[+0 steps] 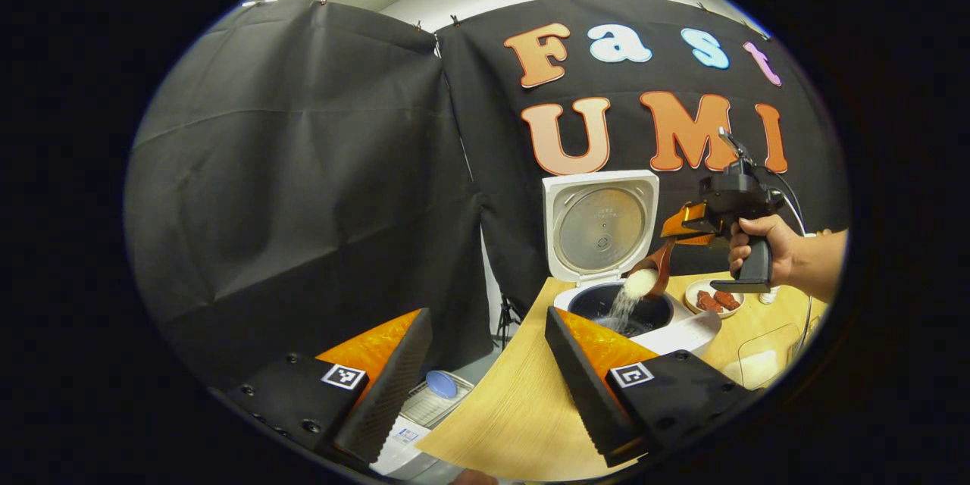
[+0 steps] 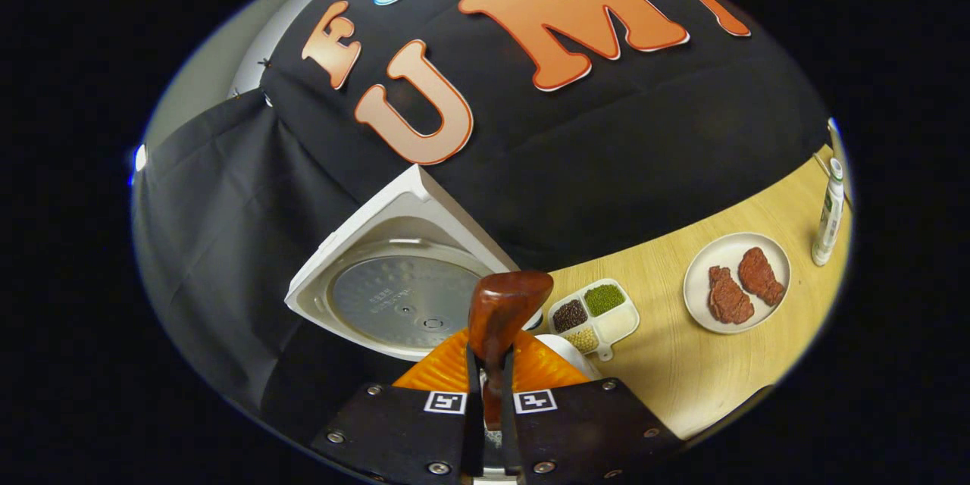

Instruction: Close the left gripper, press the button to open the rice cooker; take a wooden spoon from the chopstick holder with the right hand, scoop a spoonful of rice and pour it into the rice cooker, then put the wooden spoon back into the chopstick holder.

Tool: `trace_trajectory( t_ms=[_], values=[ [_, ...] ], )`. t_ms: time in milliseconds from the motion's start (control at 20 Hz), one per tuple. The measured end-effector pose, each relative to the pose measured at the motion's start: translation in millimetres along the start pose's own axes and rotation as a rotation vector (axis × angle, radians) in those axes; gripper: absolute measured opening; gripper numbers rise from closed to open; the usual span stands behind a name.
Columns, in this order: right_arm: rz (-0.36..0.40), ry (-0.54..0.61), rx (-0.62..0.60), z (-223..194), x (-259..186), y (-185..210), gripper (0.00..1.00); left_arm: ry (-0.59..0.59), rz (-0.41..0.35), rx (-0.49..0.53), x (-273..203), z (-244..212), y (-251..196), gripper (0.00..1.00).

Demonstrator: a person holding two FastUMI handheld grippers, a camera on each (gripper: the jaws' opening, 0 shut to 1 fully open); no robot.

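The white rice cooker stands on the wooden table with its lid raised upright. Above the dark inner pot a wooden spoon is tilted, and white rice streams from it into the pot. A hand holds my right gripper over the cooker, shut on the spoon's handle. In the right gripper view the right gripper clamps the spoon, with the lid just beyond. My left gripper hangs open near the table's left edge, nothing between its fingers.
A plate with two pieces of meat sits right of the cooker, a small divided dish of grains between them. A slim bottle stands at the far right. A clear box rests on the table. A blue-lidded container lies below the table's left edge.
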State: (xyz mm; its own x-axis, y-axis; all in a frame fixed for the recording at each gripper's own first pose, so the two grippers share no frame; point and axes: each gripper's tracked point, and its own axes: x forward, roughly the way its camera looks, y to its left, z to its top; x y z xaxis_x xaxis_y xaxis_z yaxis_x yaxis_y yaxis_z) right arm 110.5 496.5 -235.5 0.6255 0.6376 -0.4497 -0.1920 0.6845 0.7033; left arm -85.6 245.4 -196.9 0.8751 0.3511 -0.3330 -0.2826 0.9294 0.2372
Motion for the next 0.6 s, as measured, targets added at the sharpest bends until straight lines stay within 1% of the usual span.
trace_trajectory(
  t_ms=[150, 350, 600],
  values=[
    [0.001, -0.017, -0.051, 7.6, 0.0, 4.0, 0.08, 0.01, 0.001, -0.014, 3.7, -3.0, -0.6, 1.0],
    [0.005, -0.037, -0.135, 16.6, -0.7, 11.8, 0.08, -0.001, -0.011, -0.006, 6.1, 1.4, -7.1, 0.99],
    [0.026, -0.078, -0.242, 26.3, -2.6, 28.1, 0.08, 0.003, -0.024, -0.011, 7.3, 0.4, -9.6, 0.99]
  ],
)
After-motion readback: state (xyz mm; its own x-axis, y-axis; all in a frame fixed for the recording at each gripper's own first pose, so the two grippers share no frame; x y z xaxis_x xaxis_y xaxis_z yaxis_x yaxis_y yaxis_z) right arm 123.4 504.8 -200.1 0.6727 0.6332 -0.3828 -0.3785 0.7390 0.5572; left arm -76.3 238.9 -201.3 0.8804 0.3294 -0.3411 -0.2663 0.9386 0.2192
